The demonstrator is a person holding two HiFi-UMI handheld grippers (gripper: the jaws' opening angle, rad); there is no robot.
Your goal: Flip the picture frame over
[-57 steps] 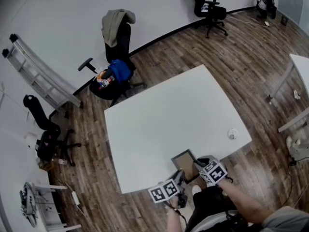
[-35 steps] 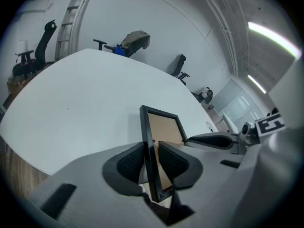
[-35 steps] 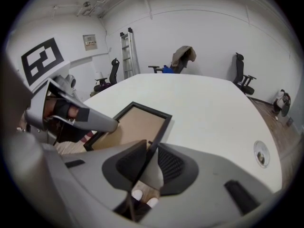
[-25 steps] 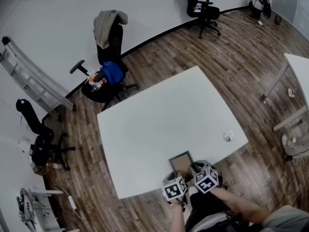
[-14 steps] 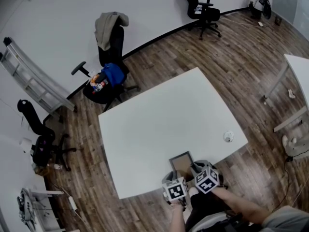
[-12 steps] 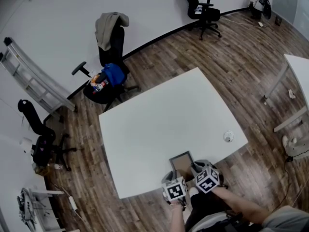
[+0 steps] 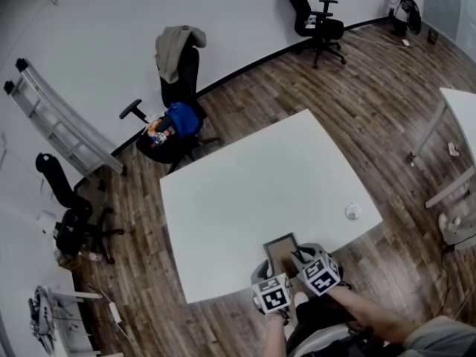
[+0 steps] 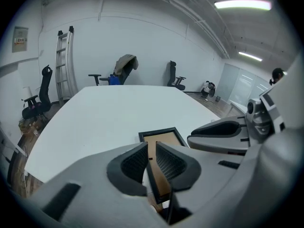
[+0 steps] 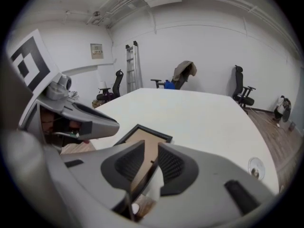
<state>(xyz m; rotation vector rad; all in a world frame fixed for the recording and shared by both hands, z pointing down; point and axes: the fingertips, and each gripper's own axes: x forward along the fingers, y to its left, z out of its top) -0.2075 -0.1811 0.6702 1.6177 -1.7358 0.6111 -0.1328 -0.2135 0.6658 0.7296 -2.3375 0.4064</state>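
The fingers (image 8: 134, 163) of the left gripper (image 8: 151, 161) are closing on the near edge of the picture frame (image 8: 161, 137), and that edge fills the gap between them. The right gripper (image 9: 151, 159) pinches the same edge just beside it. The frame shows its brown back and sits at the near side of the white table (image 7: 245, 177). A small round thing (image 7: 353, 212) lies well apart on the right. A chair (image 7: 182, 73) stands far off on the wood floor (image 7: 357, 65)
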